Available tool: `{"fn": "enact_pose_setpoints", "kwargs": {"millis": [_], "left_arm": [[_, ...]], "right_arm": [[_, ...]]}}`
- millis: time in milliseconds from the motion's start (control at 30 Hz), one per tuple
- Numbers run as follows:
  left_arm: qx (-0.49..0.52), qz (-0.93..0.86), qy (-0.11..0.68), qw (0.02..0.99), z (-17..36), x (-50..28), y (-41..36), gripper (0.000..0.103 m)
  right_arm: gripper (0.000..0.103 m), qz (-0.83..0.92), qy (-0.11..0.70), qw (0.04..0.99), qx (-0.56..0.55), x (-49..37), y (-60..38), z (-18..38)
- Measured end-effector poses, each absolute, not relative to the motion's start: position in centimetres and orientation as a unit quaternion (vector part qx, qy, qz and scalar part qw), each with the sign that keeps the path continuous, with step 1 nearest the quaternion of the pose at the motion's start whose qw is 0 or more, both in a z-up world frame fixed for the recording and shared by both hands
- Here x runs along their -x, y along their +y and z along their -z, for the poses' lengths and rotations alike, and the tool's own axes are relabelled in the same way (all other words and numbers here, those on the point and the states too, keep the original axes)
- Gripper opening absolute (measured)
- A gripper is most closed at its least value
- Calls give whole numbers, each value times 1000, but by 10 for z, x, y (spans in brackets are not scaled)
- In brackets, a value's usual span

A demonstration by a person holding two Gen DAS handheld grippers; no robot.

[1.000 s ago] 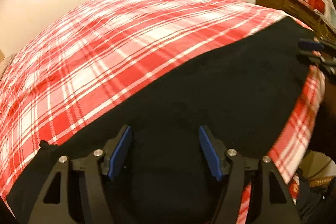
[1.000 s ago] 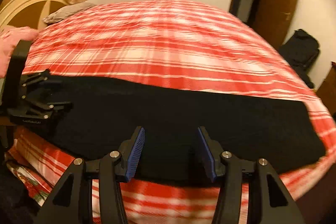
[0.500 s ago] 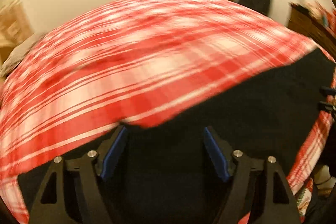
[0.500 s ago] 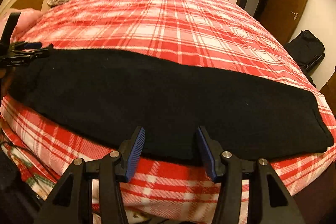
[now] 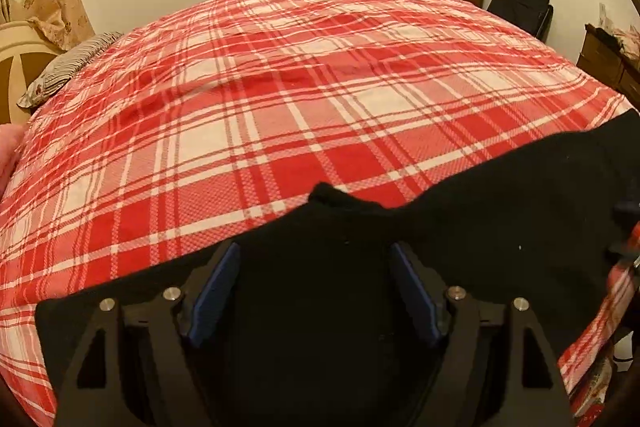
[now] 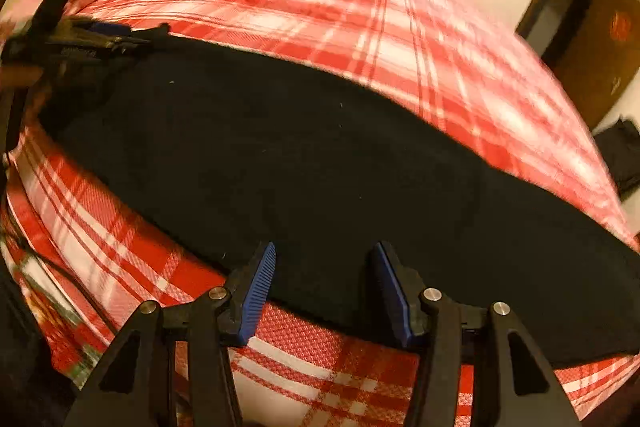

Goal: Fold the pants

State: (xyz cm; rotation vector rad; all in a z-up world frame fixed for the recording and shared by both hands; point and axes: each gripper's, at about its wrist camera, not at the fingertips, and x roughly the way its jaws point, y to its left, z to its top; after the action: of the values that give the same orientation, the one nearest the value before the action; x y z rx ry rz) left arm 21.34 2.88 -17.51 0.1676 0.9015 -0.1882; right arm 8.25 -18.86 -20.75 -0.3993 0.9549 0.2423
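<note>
The pants [image 6: 320,163] lie flat as one long black strip along the near edge of the bed [image 5: 280,99], on the red plaid cover. The long axis runs side to side across both wrist views.

The left gripper [image 5: 316,291] sits over one end of the strip. Its jaws stand wide, with black cloth beneath and between them. A small peak of cloth [image 5: 326,193] rises just ahead of the fingers. The right gripper [image 6: 324,287] is at the strip's near long edge, well along from the left gripper. Its jaws are also wide and hold nothing.

For a lengthwise fold, the left gripper is the nearer to an end. The far end lies past the right gripper.

Limits of view:
- The right wrist view is blurred by motion. The left gripper shows there only as a dark shape at the upper left.
- The black cloth hides seams, waistband and hems. Which end is the waist cannot be told.
- The pants probably lie doubled leg on leg; no layer edge is visible.
</note>
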Motion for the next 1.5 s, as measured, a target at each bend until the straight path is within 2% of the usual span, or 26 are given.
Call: {"fn": "enact_pose_setpoints", "kwargs": {"millis": [133, 300, 467, 667, 733, 800, 933, 1133, 1333, 1400, 1500], "left_arm": [[-64, 77, 426, 899, 168, -219, 41, 80], [-42, 74, 432, 898, 173, -234, 40, 80], [-28, 65, 423, 903, 184, -239, 45, 91], [-33, 63, 417, 906, 175, -228, 42, 90], [-27, 66, 409, 910, 167, -222, 37, 90], [-20, 82, 394, 915, 156, -211, 27, 90], [-42, 142, 387, 910, 148, -187, -5, 90], [-71, 224, 402, 885, 154, -159, -52, 90], [-127, 247, 441, 854, 190, -149, -91, 91], [-150, 240, 423, 861, 190, -143, -97, 93], [-128, 251, 428, 859, 183, -144, -93, 93]], "right_arm": [[53, -124, 463, 864, 153, -85, -199, 204], [53, -122, 455, 868, 157, -82, -200, 205], [54, -117, 456, 867, 165, -79, -195, 202], [54, -200, 400, 883, 144, -75, -155, 180], [54, -225, 410, 872, 144, -80, -140, 190], [54, -235, 467, 839, 152, -88, -130, 215], [54, -243, 461, 836, 173, -72, -136, 208], [54, -176, 415, 882, 139, -56, -204, 163], [54, -2, 352, 936, -1, -40, -353, 103], [54, 54, 339, 938, -52, -30, -402, 90], [54, 124, 326, 933, -93, -21, -456, 81]]}}
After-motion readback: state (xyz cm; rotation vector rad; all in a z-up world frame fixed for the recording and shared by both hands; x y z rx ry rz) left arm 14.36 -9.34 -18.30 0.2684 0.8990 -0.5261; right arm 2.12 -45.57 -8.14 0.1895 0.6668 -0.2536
